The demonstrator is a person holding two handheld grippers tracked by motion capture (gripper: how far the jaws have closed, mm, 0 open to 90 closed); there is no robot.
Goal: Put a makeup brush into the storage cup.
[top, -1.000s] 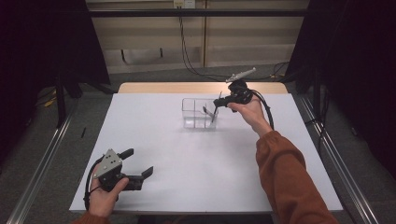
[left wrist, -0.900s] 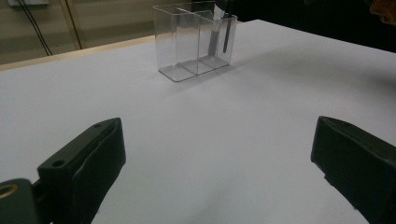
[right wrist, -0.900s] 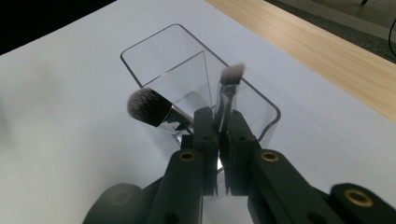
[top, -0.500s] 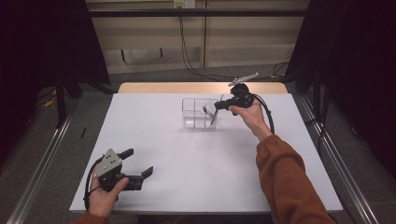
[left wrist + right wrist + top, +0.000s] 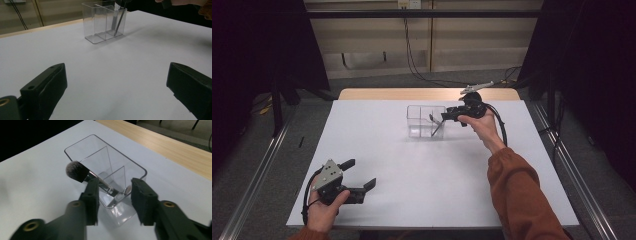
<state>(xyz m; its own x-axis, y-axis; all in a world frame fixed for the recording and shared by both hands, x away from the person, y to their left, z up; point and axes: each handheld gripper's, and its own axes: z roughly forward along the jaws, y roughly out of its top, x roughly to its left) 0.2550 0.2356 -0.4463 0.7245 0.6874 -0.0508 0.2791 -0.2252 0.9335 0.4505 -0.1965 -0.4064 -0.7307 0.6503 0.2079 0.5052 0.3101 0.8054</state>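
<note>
A clear three-part organizer (image 5: 421,111) (image 5: 96,23) (image 5: 82,148) stands at the back middle of the white table (image 5: 412,170). A makeup brush (image 5: 436,125) (image 5: 119,20) (image 5: 76,171) leans in its right end compartment, bristles up and handle down. My right gripper (image 5: 447,116) (image 5: 114,187) hovers just over that end. Its jaws have just been opening and stand apart on either side of the handle without pressing it. My left gripper (image 5: 361,173) (image 5: 116,82) rests open near the front left with nothing between its jaws.
A wooden strip (image 5: 377,94) runs along the table's far edge. Metal rails (image 5: 257,165) flank both sides on the floor. Cables (image 5: 412,55) hang behind the table. The right forearm in an orange sleeve (image 5: 517,190) reaches in from the front right.
The right gripper's jaws now stand apart and the brush leans in the organizer on its own. The left gripper has not moved.
</note>
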